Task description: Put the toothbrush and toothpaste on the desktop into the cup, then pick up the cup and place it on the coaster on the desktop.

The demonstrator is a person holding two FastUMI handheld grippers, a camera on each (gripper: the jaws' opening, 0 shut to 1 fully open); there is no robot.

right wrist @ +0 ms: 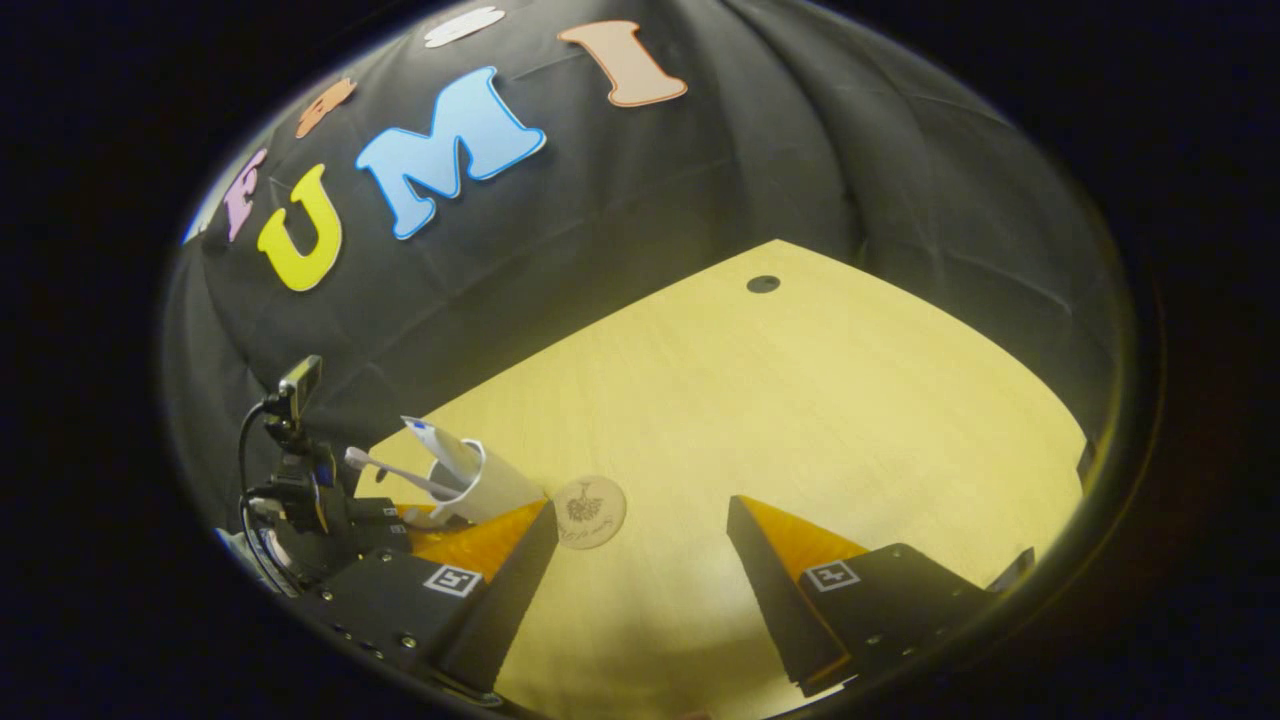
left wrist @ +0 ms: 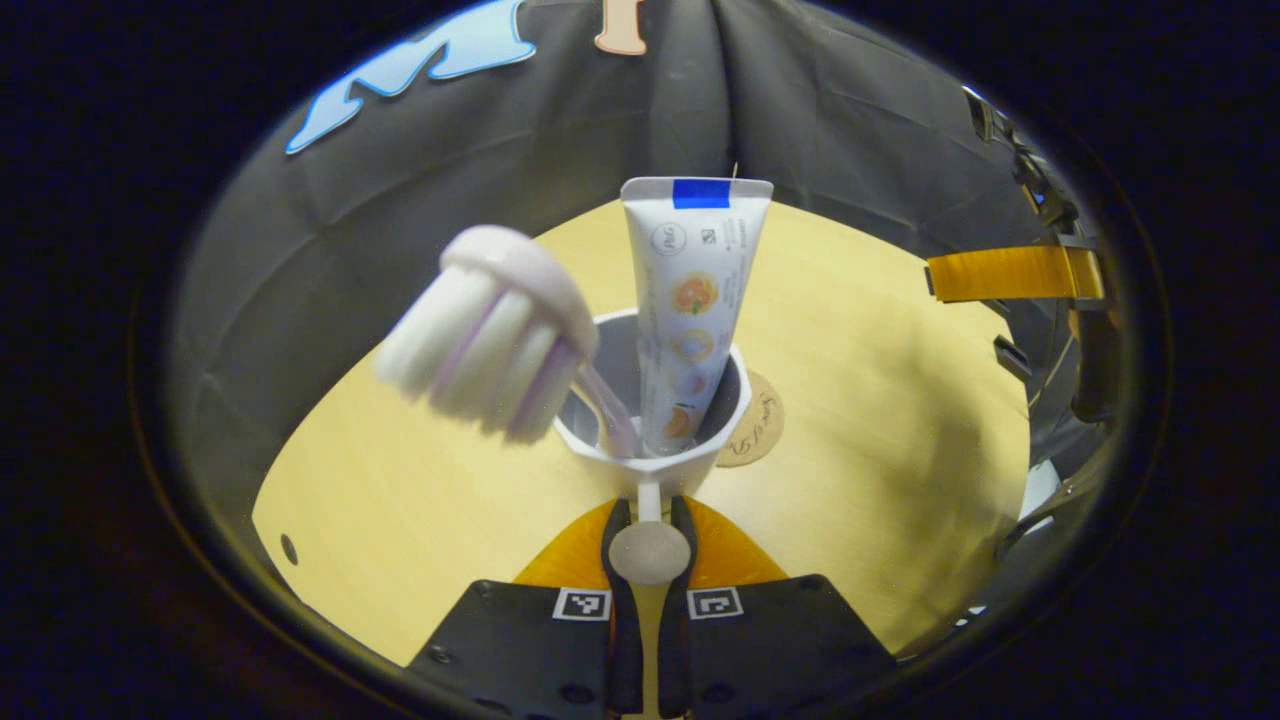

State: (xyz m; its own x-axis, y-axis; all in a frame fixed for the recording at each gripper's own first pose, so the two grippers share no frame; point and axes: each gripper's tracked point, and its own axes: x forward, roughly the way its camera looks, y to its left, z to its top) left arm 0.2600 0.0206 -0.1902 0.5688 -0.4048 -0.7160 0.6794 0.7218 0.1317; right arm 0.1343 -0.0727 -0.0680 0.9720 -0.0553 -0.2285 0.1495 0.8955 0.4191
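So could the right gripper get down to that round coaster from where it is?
Probably yes. The right gripper is open, and the coaster lies bare on the desktop just ahead between its fingers. The cup, held in the left gripper, sits beside it.

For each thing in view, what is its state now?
cup: held by its handle, tilted
toothbrush: in the cup, head up
toothpaste: standing in the cup
coaster: bare on the table
left gripper: shut on the handle
right gripper: open, holding nothing
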